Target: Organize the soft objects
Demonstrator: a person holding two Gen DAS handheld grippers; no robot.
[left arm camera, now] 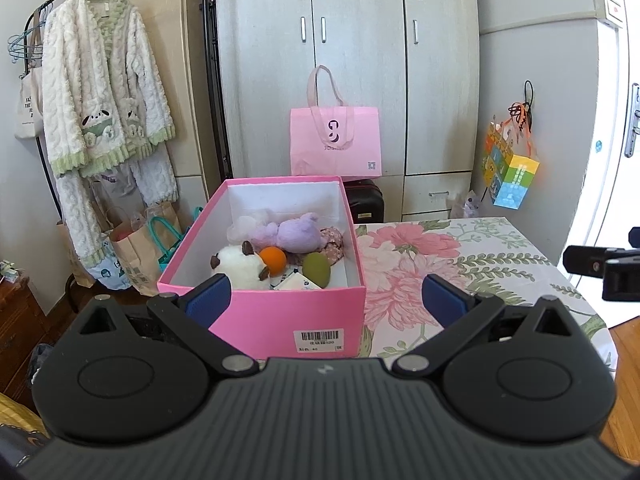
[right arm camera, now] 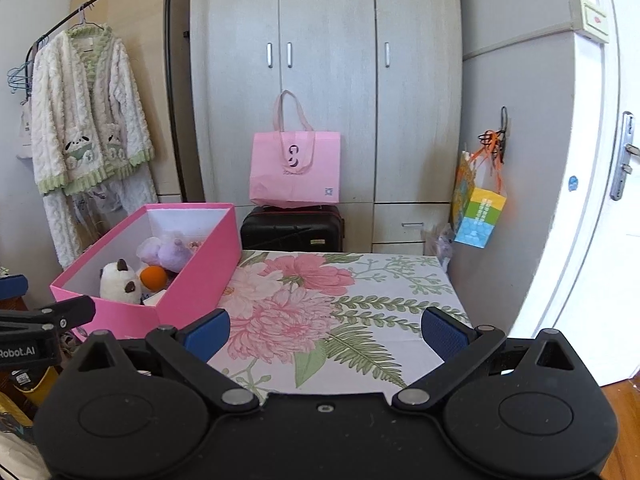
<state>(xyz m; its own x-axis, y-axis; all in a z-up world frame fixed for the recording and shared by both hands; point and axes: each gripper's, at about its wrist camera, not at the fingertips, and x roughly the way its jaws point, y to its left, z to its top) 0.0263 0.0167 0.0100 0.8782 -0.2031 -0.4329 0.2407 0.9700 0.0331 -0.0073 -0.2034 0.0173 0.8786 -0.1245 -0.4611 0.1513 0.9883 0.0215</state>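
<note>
Left tongs (left arm camera: 326, 300): released, empty, lower centre.
Right tongs (right arm camera: 325, 334): released, empty.
Plush toys (left arm camera: 280, 252): inside pink box (left arm camera: 264, 312), centre frame, on counter (left arm camera: 460, 256).
Handling: likely light, squashy; pinch the body's middle.

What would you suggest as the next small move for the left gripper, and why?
Probably a short retreat from the pink box. The left gripper is open and holds nothing, as is the right gripper. The white plush, purple plush, orange ball and green ball lie inside, and the floral tablecloth shows nothing loose, so sorting looks finished.
</note>
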